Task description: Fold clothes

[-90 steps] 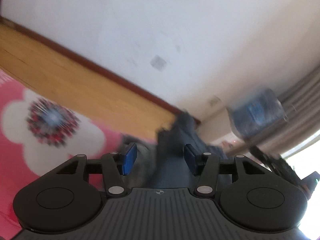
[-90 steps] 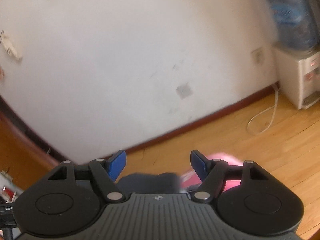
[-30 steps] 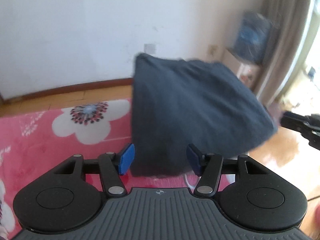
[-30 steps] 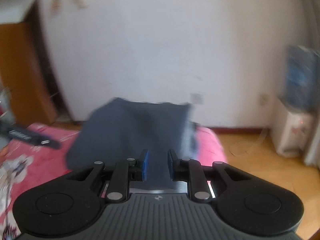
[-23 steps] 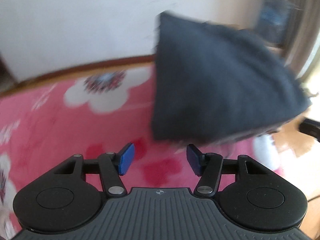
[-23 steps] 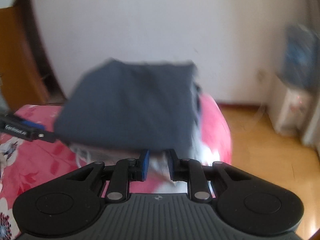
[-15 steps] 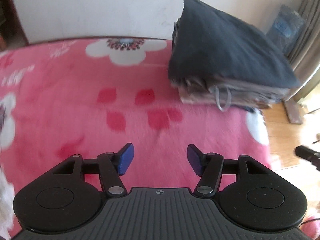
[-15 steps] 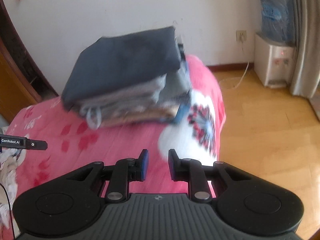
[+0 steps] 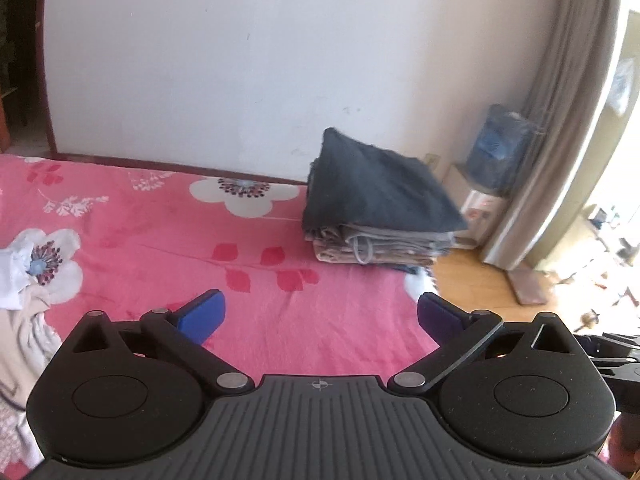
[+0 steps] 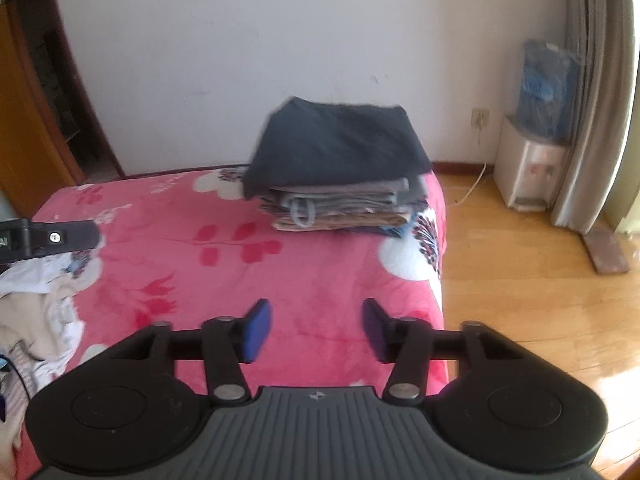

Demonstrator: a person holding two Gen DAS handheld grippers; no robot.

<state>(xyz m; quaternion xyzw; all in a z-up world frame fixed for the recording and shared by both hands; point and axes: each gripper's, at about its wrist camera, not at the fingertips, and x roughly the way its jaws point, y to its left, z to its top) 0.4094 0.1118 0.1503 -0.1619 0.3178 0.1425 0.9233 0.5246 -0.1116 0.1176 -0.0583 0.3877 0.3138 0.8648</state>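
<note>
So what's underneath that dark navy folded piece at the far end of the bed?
Under the dark navy garment lies a stack of folded clothes: grey layers, one with a drawstring loop, then tan, with a bit of blue at the bottom. Only their edges show; the rest is covered.

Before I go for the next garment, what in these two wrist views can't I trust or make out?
- Unfolded clothes: cut off by the left edge in both views; count and type unclear.
- Folded stack: the dark top garment is blurred and covers the layers below; number of pieces unclear.
- Left gripper: only its tip enters the right wrist view.
- Near edge of the bed: hidden behind the gripper bodies.
</note>
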